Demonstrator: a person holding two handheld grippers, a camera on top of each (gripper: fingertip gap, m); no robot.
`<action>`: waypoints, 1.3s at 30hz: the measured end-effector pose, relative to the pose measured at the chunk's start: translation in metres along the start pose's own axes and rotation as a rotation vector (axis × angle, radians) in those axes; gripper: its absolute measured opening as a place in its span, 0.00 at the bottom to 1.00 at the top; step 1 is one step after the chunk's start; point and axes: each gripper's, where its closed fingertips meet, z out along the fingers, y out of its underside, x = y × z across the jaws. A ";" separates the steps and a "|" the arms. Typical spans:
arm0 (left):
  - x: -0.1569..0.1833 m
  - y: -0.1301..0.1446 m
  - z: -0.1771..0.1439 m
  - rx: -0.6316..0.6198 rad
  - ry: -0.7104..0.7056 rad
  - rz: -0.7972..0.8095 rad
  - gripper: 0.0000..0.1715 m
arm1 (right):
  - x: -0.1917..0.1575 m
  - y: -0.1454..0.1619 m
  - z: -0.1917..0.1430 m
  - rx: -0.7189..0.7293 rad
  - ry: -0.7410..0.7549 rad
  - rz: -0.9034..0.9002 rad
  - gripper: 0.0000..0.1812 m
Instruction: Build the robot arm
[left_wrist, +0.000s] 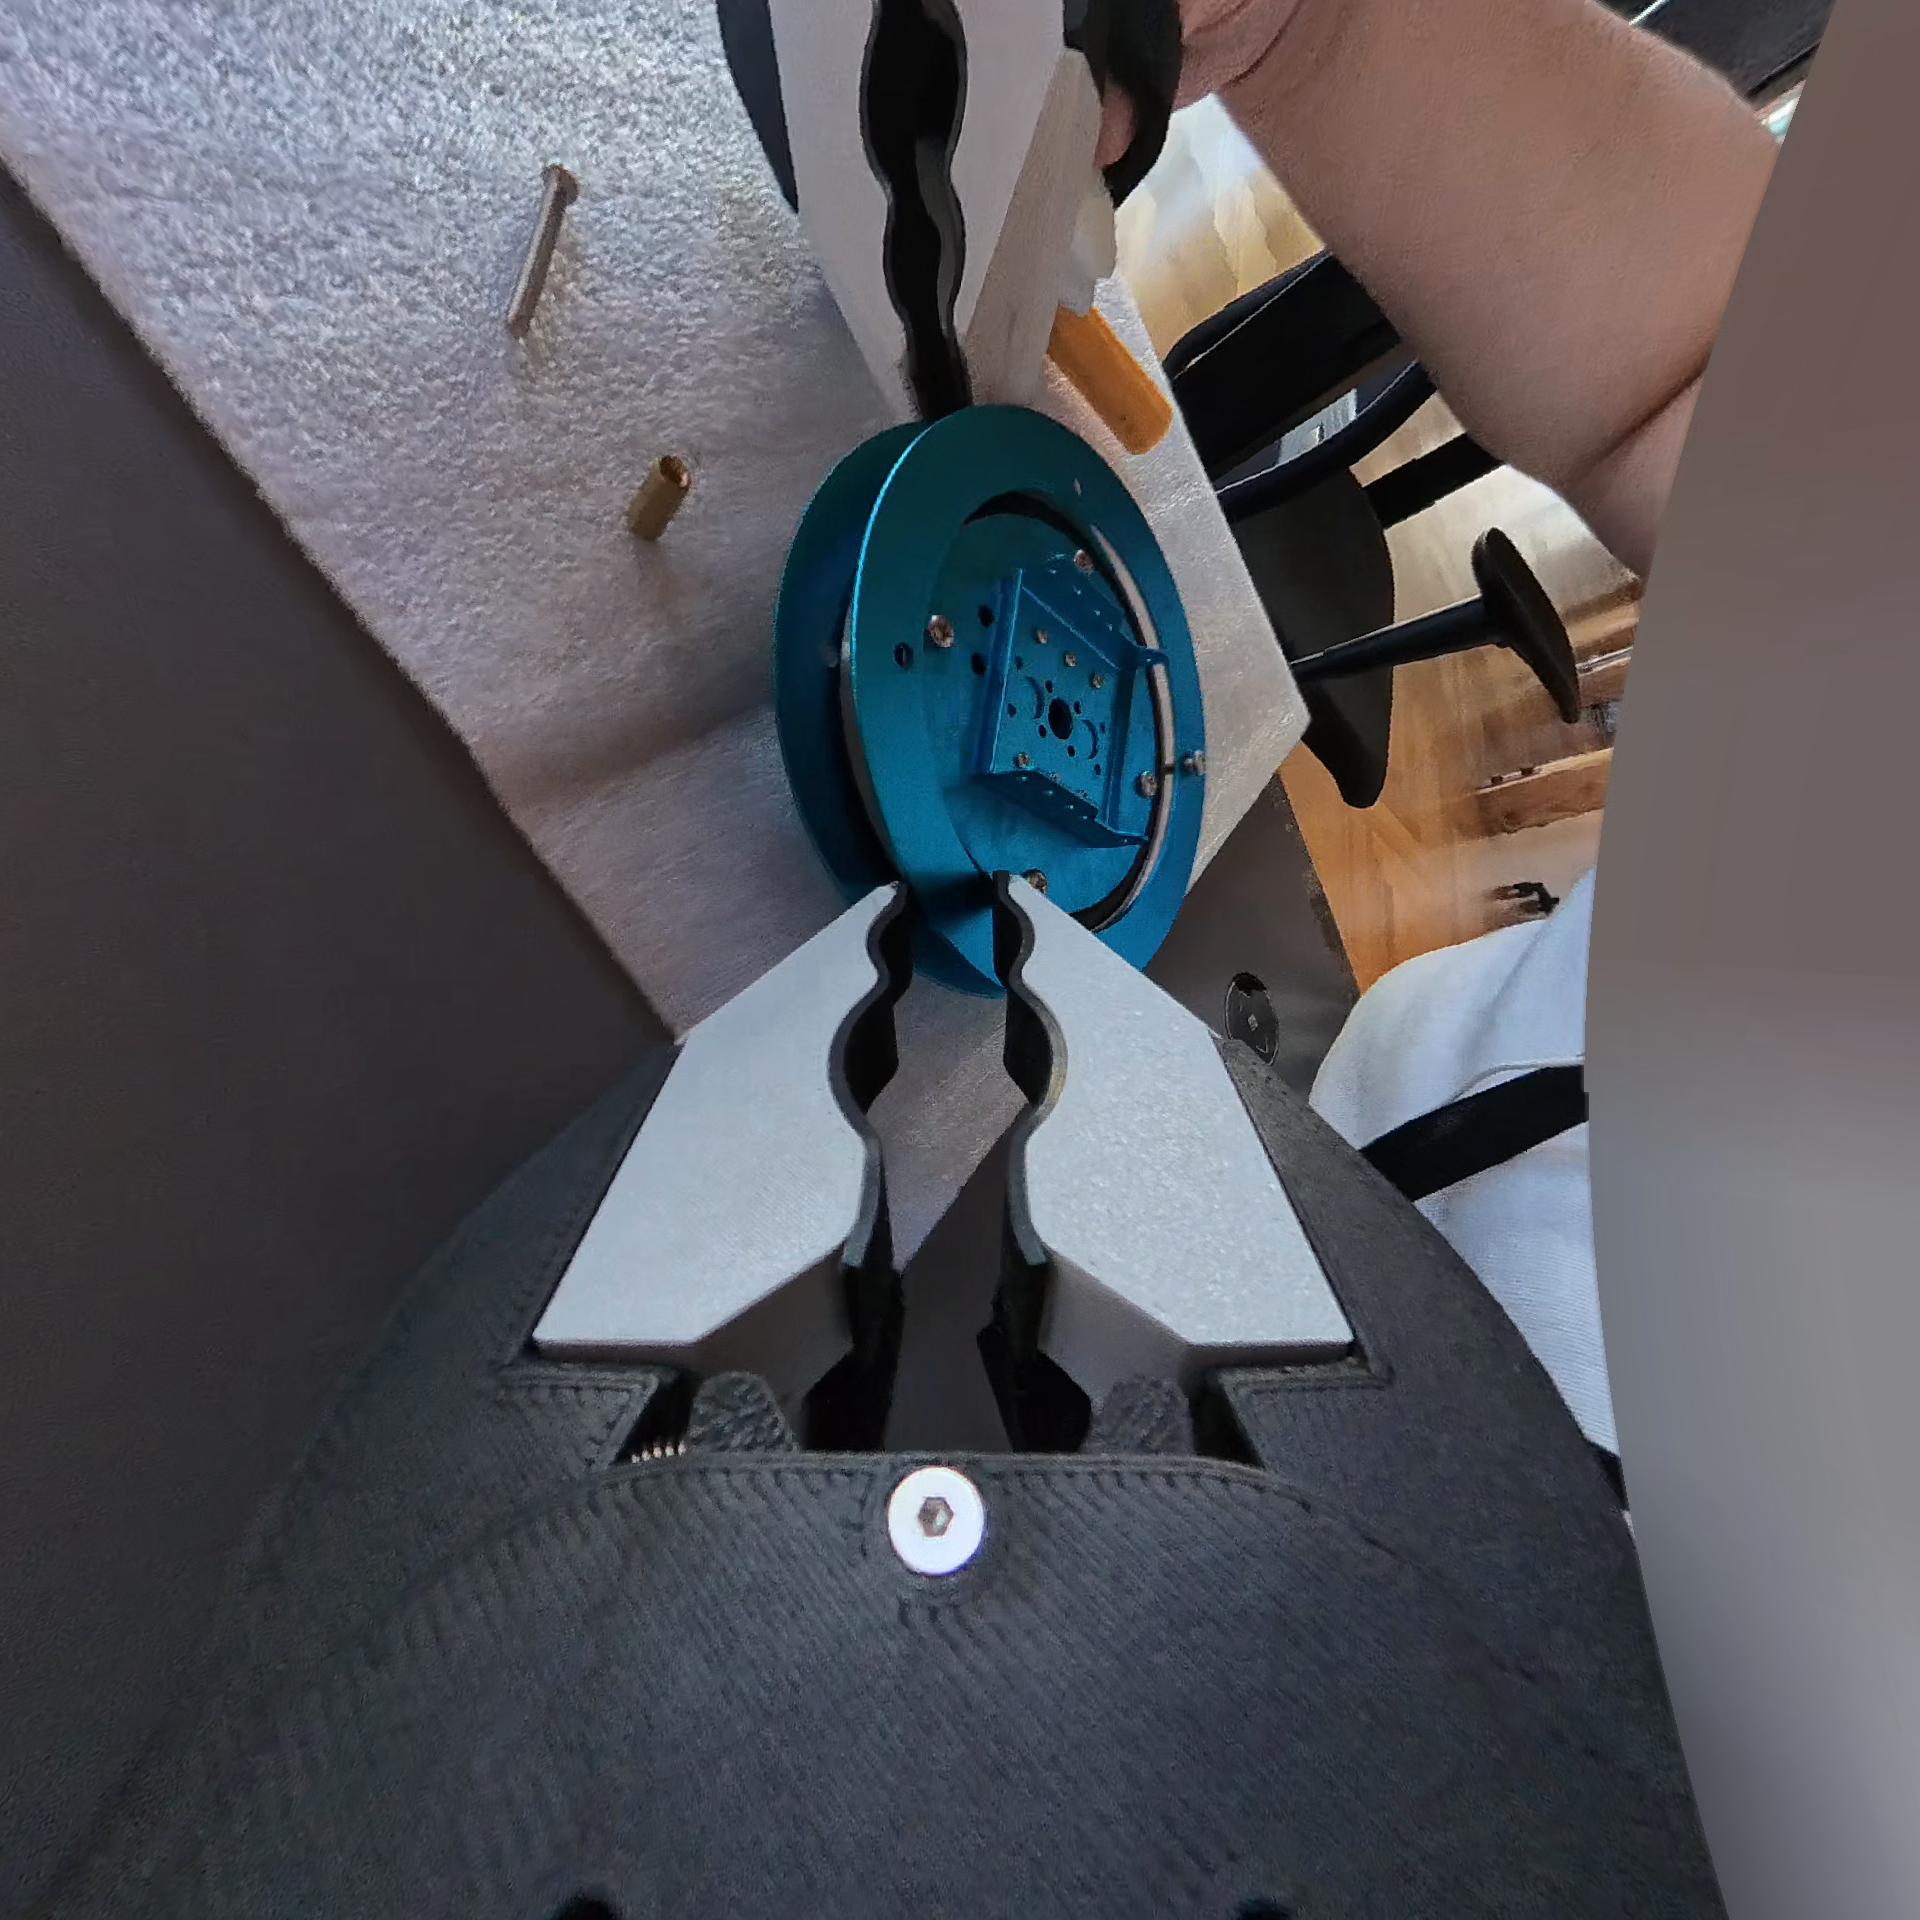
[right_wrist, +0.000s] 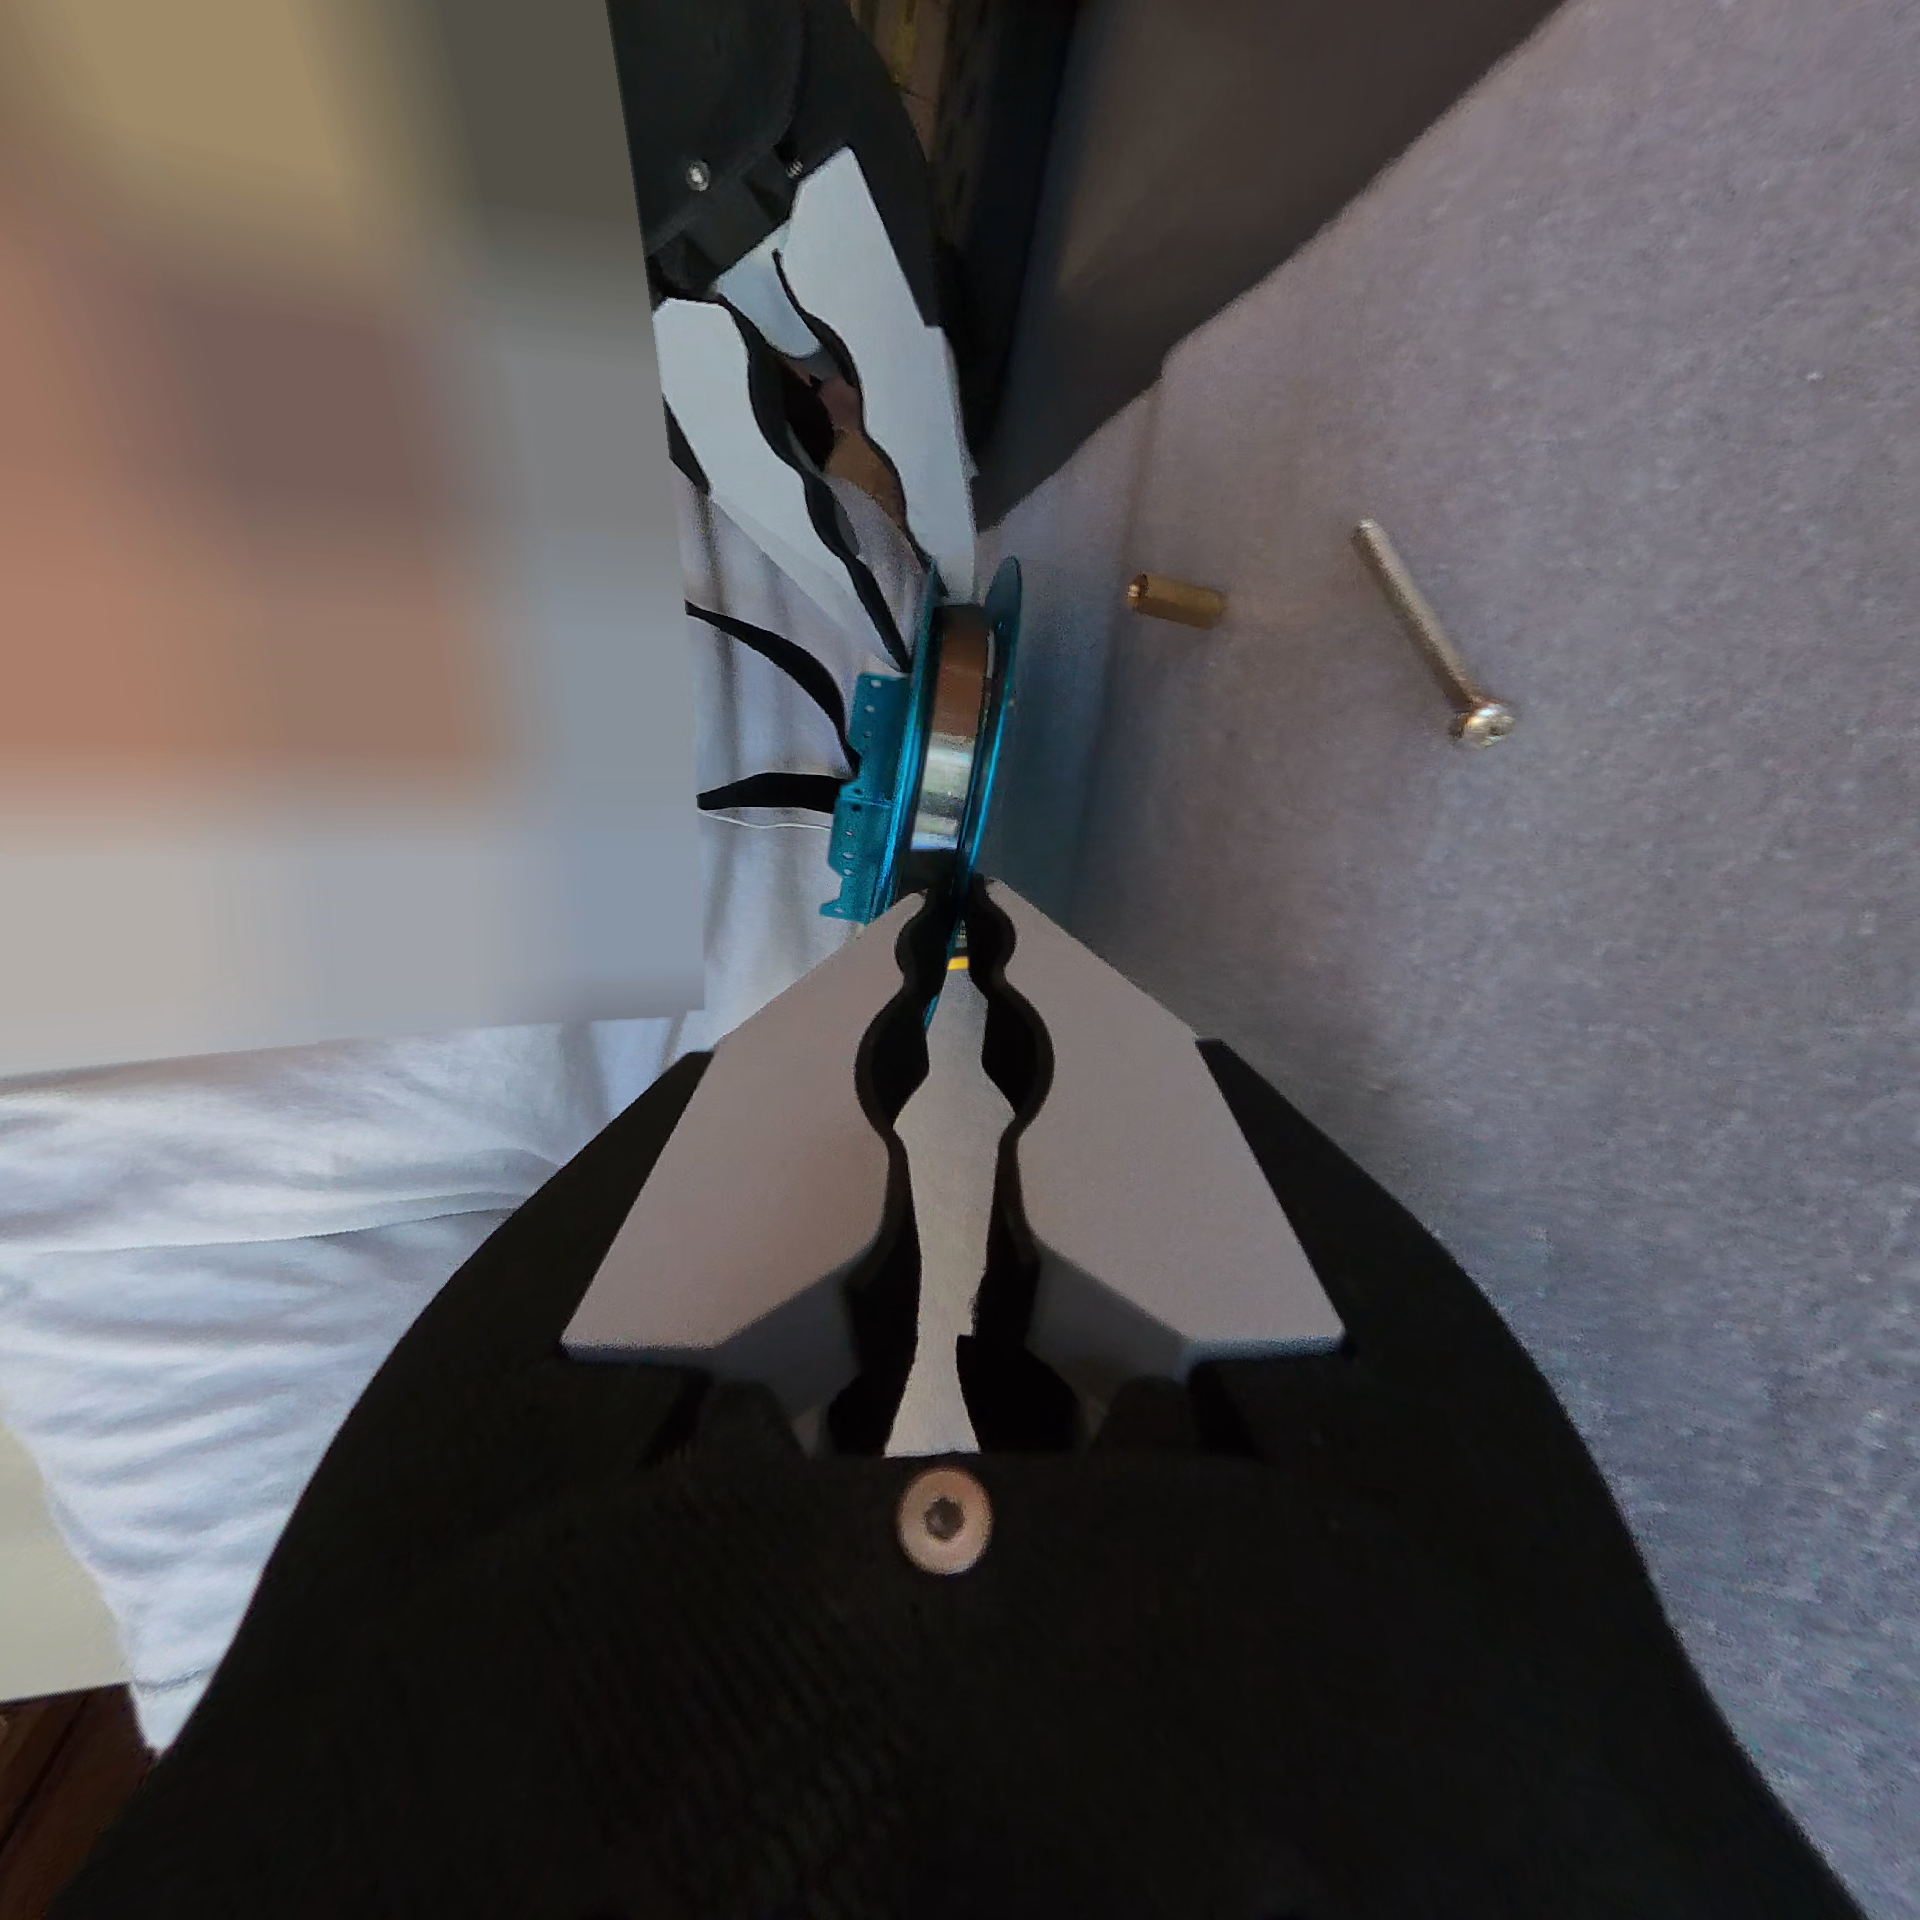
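Observation:
A blue metal disc assembly (left_wrist: 914, 790) with a square bracket at its centre is held between both grippers, tilted on edge above a white foam mat (left_wrist: 364, 312). My left gripper (left_wrist: 951, 894) is shut on the disc's near rim. My right gripper (left_wrist: 940, 400) comes in from the far side and is shut on the opposite rim. In the right wrist view the disc (right_wrist: 951, 727) is edge-on, showing a silver ring between two blue plates. There my right gripper (right_wrist: 953, 902) clamps its near rim and the left gripper (right_wrist: 912, 608) clamps the far rim.
A brass standoff (left_wrist: 658, 497) (right_wrist: 1176, 601) and a long silver screw (left_wrist: 540, 249) (right_wrist: 1429, 634) lie on the foam mat (right_wrist: 1558, 935). The mat rests on a dark table (left_wrist: 208, 831). A person's arm (left_wrist: 1507, 260) and a black chair base (left_wrist: 1455, 623) are to the right.

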 end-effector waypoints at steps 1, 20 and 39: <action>0.002 -0.002 0.000 0.005 0.006 0.006 0.07 | -0.002 -0.001 0.000 0.010 -0.011 -0.006 0.01; 0.011 -0.015 0.002 0.067 0.146 -0.099 0.12 | -0.009 0.001 -0.006 0.098 0.024 -0.062 0.01; 0.028 -0.003 0.013 -0.030 0.283 -0.146 0.11 | -0.022 0.006 -0.009 0.149 0.036 -0.182 0.00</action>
